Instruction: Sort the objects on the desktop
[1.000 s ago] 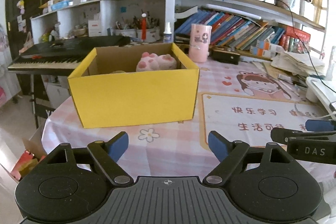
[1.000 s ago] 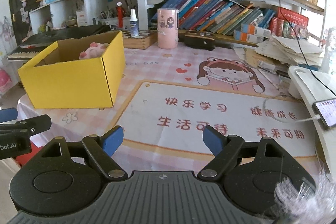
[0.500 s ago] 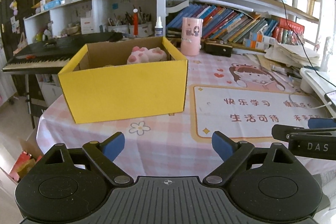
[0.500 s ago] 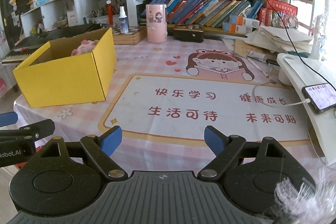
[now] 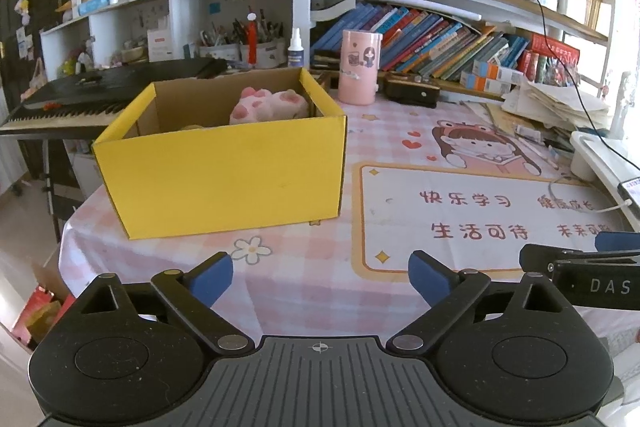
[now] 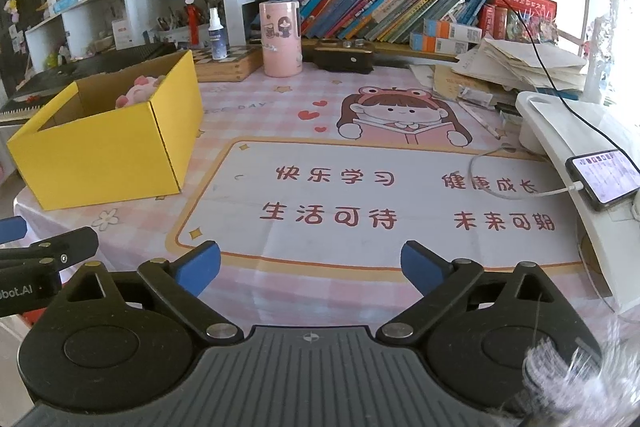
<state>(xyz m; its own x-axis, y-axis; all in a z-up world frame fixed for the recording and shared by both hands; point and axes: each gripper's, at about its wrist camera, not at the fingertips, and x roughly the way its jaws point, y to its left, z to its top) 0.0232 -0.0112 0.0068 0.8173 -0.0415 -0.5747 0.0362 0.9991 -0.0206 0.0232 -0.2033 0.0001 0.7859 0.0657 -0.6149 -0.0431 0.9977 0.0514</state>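
Nearest, the left hand-held gripper (image 5: 320, 277) and right hand-held gripper (image 6: 310, 267) hover spread wide and empty over the worktop (image 6: 320, 195). Ahead of the left one, apart from it, stands the yellow box (image 5: 224, 175); a pink plush toy (image 5: 270, 105) lies inside, toward its far right corner

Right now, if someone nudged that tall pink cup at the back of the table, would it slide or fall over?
Probably tip rather than slide: the pink cup stands upright and is clearly taller than it is wide. Its sides look smooth and glossy, so likely slippery to pinch. Once on its side, the round body would likely roll across the checked tablecloth.
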